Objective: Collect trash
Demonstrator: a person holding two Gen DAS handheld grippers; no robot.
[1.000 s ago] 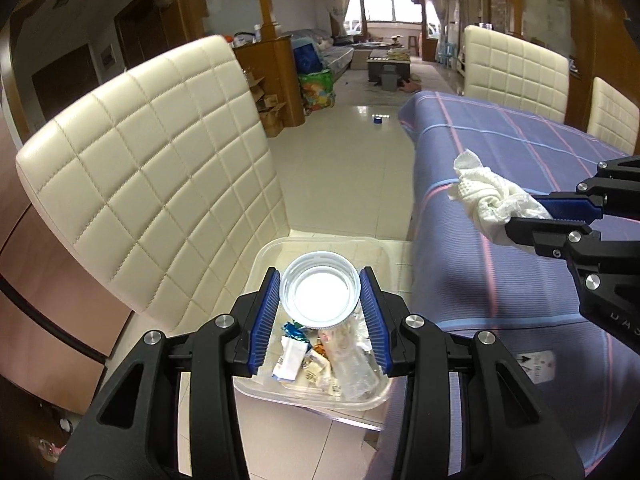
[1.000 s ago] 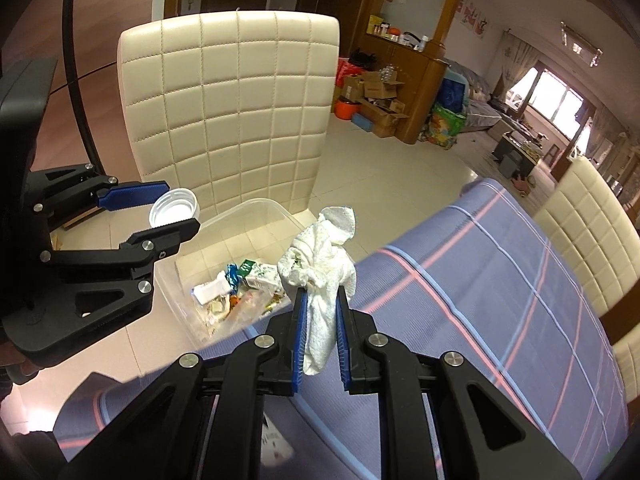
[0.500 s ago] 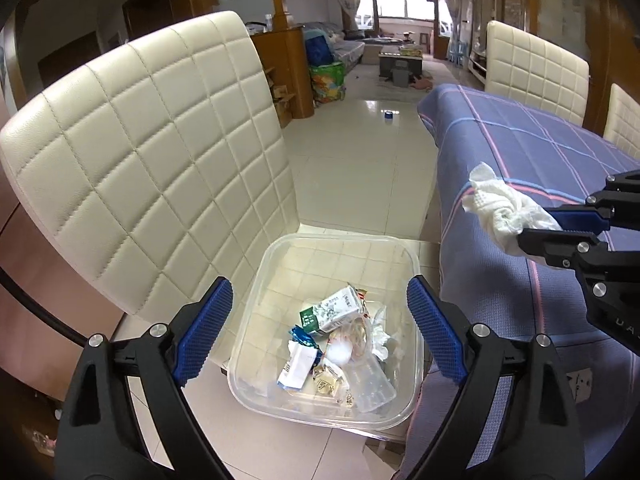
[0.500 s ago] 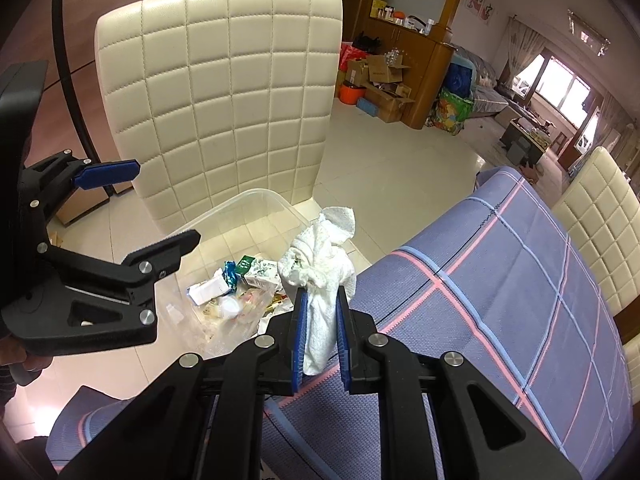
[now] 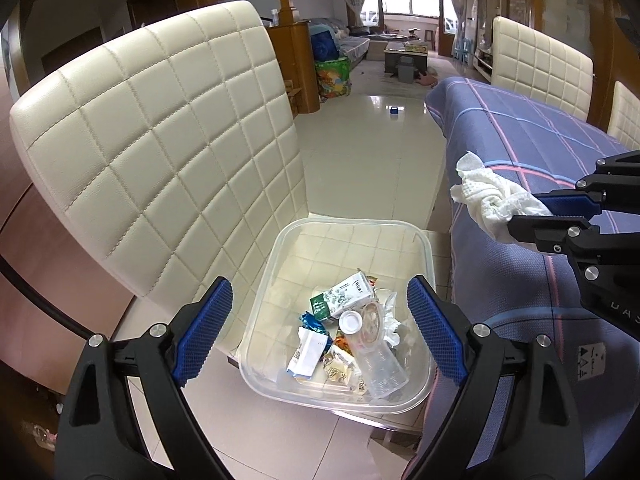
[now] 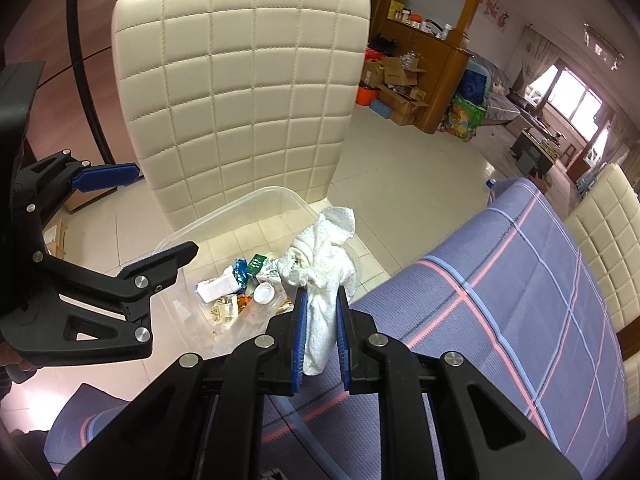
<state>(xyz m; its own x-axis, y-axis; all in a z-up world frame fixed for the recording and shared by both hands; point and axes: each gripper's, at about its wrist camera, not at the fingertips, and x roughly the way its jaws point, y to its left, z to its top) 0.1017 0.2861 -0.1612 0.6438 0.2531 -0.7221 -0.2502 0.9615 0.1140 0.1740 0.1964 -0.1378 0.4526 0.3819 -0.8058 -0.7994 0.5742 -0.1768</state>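
Observation:
A clear plastic bin (image 5: 427,256) sits on the seat of a cream quilted chair (image 5: 160,152) and holds wrappers, a small carton and a clear plastic cup with a white lid (image 5: 374,350). My left gripper (image 5: 320,332) hangs open above the bin with nothing between its blue pads. In the right wrist view the bin (image 6: 280,194) lies ahead and to the left. My right gripper (image 6: 320,322) is shut on a crumpled white paper towel (image 6: 320,264), held over the table's edge beside the bin; that towel (image 5: 492,196) shows at the right of the left wrist view.
A table under a blue cloth with pink stripes (image 6: 520,280) runs along the right of the bin. More cream chairs (image 5: 540,60) stand at its far side. Tiled floor (image 5: 368,152) stretches toward a living room with boxes and a wooden cabinet (image 6: 424,76).
The left gripper opened and let go of the lidded clear cup, which now lies in the bin. Both grippers sank slightly toward the bin; the right one kept the towel.

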